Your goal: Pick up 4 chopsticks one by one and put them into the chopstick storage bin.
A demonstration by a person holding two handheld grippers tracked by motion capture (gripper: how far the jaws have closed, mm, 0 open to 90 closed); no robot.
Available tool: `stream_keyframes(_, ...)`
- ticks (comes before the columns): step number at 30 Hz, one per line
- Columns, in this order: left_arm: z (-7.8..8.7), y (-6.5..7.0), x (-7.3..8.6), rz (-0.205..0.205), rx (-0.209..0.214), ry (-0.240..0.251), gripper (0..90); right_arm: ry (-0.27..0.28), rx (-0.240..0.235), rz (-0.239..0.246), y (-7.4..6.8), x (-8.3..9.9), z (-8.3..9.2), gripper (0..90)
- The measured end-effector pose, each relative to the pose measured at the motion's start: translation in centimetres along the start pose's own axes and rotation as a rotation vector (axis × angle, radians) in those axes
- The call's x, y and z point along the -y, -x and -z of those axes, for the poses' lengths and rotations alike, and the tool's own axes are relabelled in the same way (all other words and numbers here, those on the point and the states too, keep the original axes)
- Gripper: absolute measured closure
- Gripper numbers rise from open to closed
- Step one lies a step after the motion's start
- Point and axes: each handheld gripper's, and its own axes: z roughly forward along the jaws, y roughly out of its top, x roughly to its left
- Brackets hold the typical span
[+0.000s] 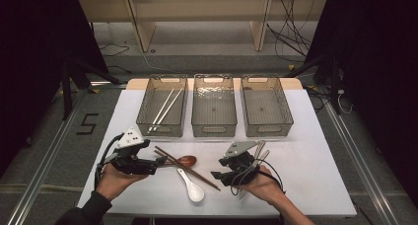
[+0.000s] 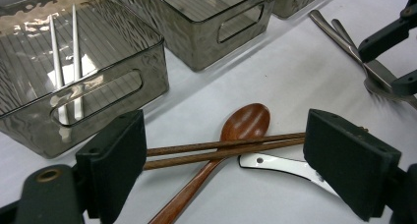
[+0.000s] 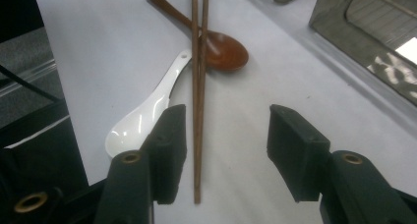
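The right gripper [image 3: 223,155], jaws spread around the brown chopsticks [image 3: 198,111] at lower centre, could pinch one stick only — the pair would split.

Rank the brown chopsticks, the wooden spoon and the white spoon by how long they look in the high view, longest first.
1. brown chopsticks, clearly the longest.
2. white spoon.
3. wooden spoon, partly hidden under the chopsticks, so its place against the white spoon is unsure.
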Motion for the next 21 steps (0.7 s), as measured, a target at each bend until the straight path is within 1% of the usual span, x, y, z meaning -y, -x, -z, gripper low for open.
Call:
stream_keyframes(3,0.1,0.0,0.1,-0.002,-0.005,0.003,15.8,-0.029,-0.005,0.008,-0.2,-0.1,-0.6,53.1)
stream_keyframes(6,0.1,0.0,0.2,0.002,-0.011,0.004,15.6,-0.072,-0.006,0.032,-0.3,-0.2,-1.4,54.5)
stream_keyframes(8,0.2,-0.1,0.3,0.003,-0.014,0.003,15.5,-0.091,-0.005,0.044,-0.5,-0.2,-1.8,55.5)
stream_keyframes(9,0.2,-0.1,0.3,0.01,-0.015,0.011,15.4,-0.104,-0.006,0.053,-0.6,-0.2,-2.0,55.9)
stream_keyframes(13,0.5,-0.1,0.4,0.019,-0.024,0.025,15.4,-0.141,-0.01,0.06,-0.7,-0.1,-2.7,57.8)
stream_keyframes(17,0.6,-0.1,0.4,0.015,-0.025,0.035,15.4,-0.176,-0.011,0.067,-1.0,0.1,-3.3,60.4)
stream_keyframes(20,0.5,-0.2,0.4,0.014,-0.026,0.031,15.4,-0.187,-0.016,0.075,-1.0,0.2,-3.7,62.5)
stream_keyframes(21,0.5,-0.1,0.5,0.015,-0.026,0.032,15.5,-0.199,-0.014,0.069,-1.0,0.2,-3.7,62.8)
